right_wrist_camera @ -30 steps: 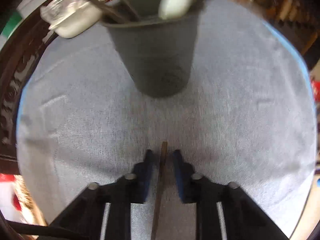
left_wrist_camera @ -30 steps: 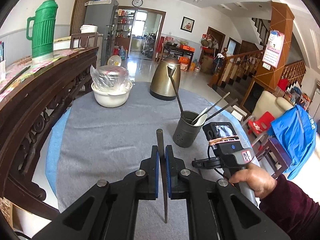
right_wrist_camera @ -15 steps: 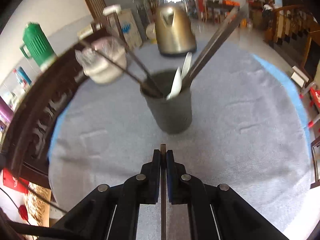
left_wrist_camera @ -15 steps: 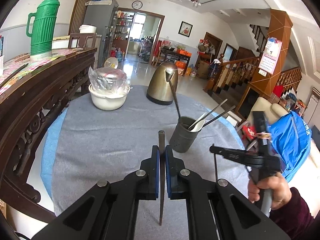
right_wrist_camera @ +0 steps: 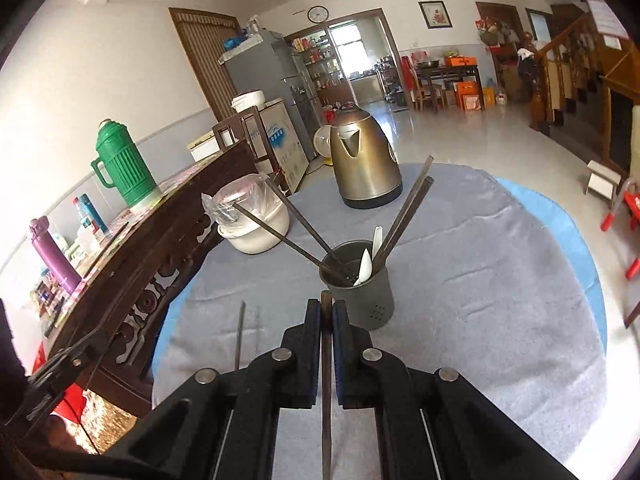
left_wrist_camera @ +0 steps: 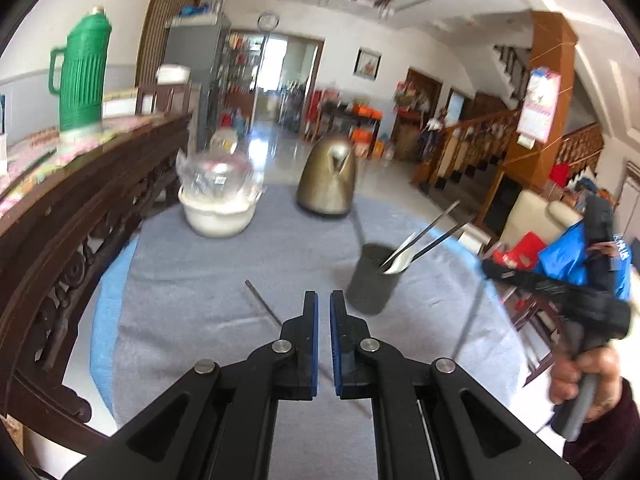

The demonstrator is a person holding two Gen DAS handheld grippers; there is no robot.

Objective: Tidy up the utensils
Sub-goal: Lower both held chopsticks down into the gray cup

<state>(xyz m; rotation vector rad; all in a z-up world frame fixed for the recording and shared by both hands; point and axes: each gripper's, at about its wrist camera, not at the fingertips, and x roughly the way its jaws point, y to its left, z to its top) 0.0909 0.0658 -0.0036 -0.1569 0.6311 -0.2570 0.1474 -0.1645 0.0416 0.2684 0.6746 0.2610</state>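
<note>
A dark grey utensil cup (left_wrist_camera: 372, 280) (right_wrist_camera: 360, 284) stands on the grey table cloth and holds several chopsticks and a white spoon (right_wrist_camera: 366, 266). My right gripper (right_wrist_camera: 326, 308) is shut on a dark chopstick (right_wrist_camera: 326, 380) and holds it above the table, just in front of the cup; it shows at the right in the left wrist view (left_wrist_camera: 486, 270). My left gripper (left_wrist_camera: 324, 300) is slightly open and holds nothing. A loose chopstick (left_wrist_camera: 262, 302) (right_wrist_camera: 239, 336) lies on the cloth just left of my left gripper.
A bronze kettle (left_wrist_camera: 328, 180) (right_wrist_camera: 366, 160) and a white bowl with a plastic-wrapped lid (left_wrist_camera: 218, 208) (right_wrist_camera: 252, 220) stand at the back of the table. A dark carved wooden rail (left_wrist_camera: 80, 200) runs along the left, with a green thermos (left_wrist_camera: 82, 76) on it.
My left gripper has opened and its chopstick now lies on the cloth to its left. My right gripper has lifted its chopstick higher and back from the cup.
</note>
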